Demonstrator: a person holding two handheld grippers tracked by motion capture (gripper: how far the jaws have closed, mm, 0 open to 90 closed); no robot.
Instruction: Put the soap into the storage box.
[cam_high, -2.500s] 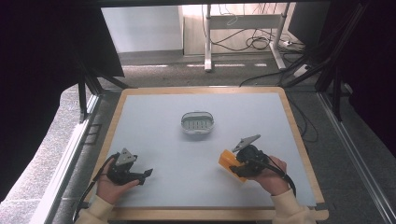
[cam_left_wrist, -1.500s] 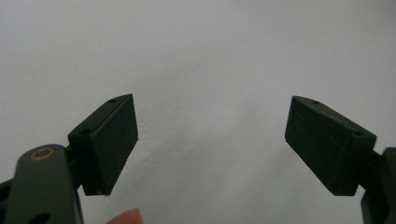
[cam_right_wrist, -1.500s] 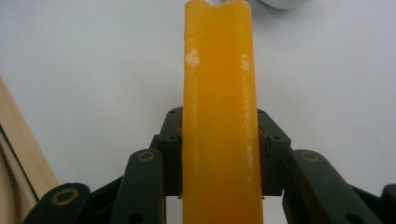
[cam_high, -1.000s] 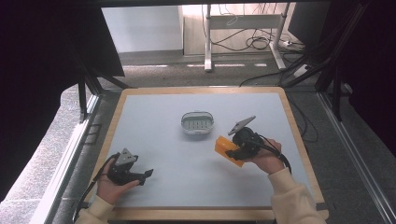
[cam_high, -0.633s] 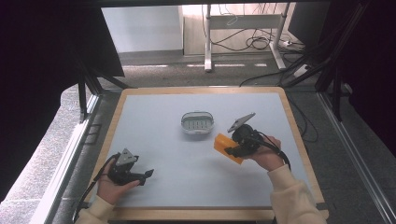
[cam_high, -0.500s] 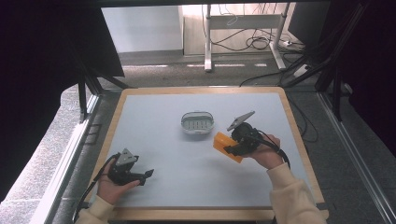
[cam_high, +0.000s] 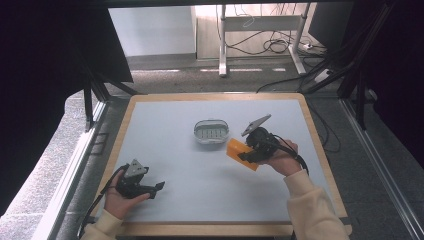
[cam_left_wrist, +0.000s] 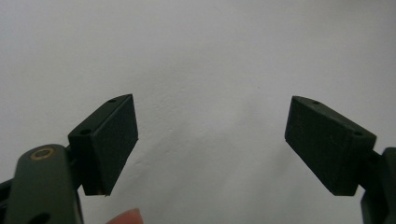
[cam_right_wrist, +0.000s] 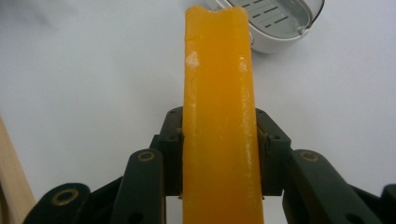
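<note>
- Right gripper (cam_high: 239, 151) had carried the orange soap bar (cam_high: 242, 153) toward the soap dish (cam_high: 212, 131), jaws clamped on it.
- Left gripper (cam_high: 159, 187) rested low on the table (cam_high: 165, 115), jaws spread wide, empty.

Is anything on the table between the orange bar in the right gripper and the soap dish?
Nothing visible: only bare table lies between the orange bar and the soap dish, just ahead of its tip.

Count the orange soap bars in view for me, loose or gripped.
1. The orange soap bar is clamped in the right gripper, raised just right of the white soap dish. None sits in the dish or elsewhere on the table.
</note>
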